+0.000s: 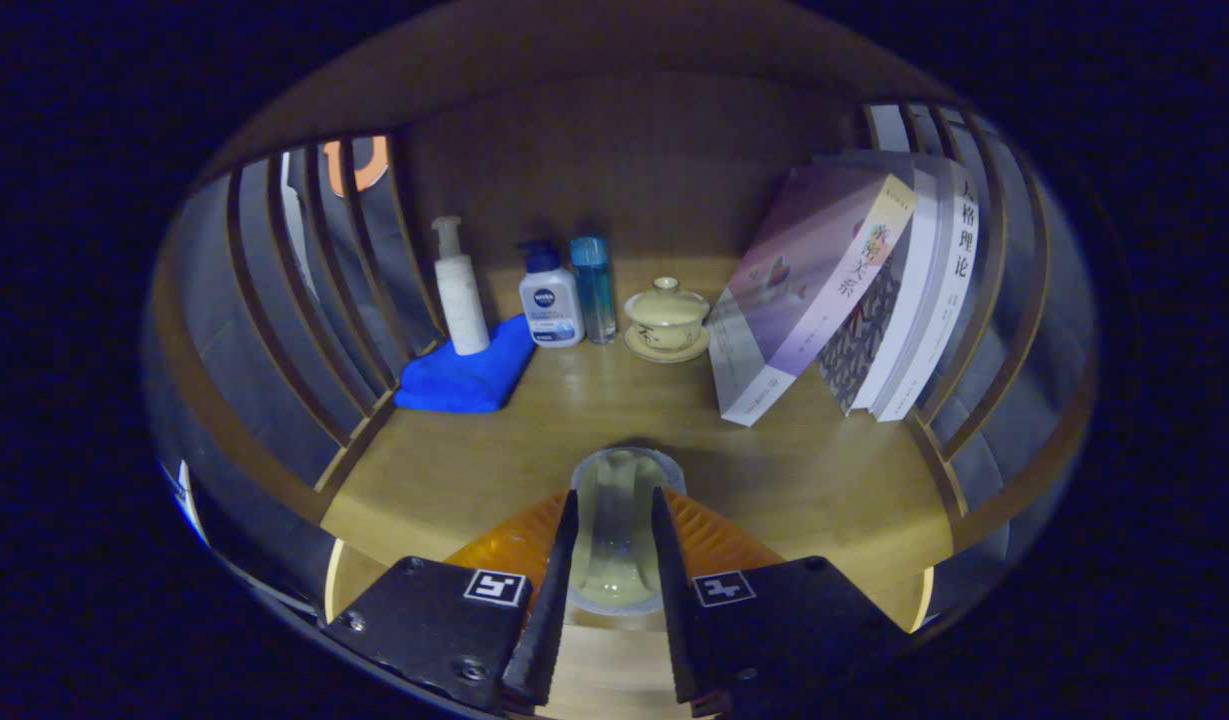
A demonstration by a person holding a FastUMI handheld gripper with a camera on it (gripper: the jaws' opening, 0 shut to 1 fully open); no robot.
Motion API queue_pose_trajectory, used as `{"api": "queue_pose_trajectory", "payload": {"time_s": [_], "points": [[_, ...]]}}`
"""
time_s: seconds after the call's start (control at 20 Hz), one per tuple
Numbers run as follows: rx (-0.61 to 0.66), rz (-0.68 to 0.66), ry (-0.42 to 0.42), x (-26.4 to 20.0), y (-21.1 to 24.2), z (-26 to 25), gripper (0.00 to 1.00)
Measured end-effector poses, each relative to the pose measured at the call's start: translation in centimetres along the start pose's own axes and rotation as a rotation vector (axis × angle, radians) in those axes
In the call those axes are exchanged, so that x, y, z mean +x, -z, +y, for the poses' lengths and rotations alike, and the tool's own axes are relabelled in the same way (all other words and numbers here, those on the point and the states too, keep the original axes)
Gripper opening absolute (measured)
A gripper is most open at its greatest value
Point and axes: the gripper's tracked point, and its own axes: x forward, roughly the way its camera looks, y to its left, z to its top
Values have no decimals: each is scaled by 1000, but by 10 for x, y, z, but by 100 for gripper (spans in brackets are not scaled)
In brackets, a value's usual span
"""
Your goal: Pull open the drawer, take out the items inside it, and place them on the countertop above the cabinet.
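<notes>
A clear glass cup point(615, 530) sits between my two black fingers point(551, 590), and both press on its sides. My gripper point(614, 560) is shut on it. The cup hangs at the front edge of the wooden countertop point(794, 480), its far rim over the wood. I cannot tell whether its base touches the surface. The orange finger parts point(509, 545) flank the cup on both sides.
At the back of the countertop stand a white pump bottle point(460, 290) on a blue folded cloth point(466, 375), a white-and-blue pump bottle point(549, 298), a blue slim bottle point(594, 288) and a lidded tea bowl point(666, 320). Leaning books point(844, 290) fill the right. Slatted wooden sides point(304, 300) enclose it.
</notes>
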Motion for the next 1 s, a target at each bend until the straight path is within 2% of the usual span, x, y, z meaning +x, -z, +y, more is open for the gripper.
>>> {"api": "queue_pose_trajectory", "payload": {"time_s": [0.3,0.65,0.85,1.0], "points": [[-80,-78,-90,-50,12,33,72],[-67,-177,-204,-139,41,55,76],[-65,-306,-236,-194,53,54,79],[-54,-388,-253,-228,71,51,87]]}}
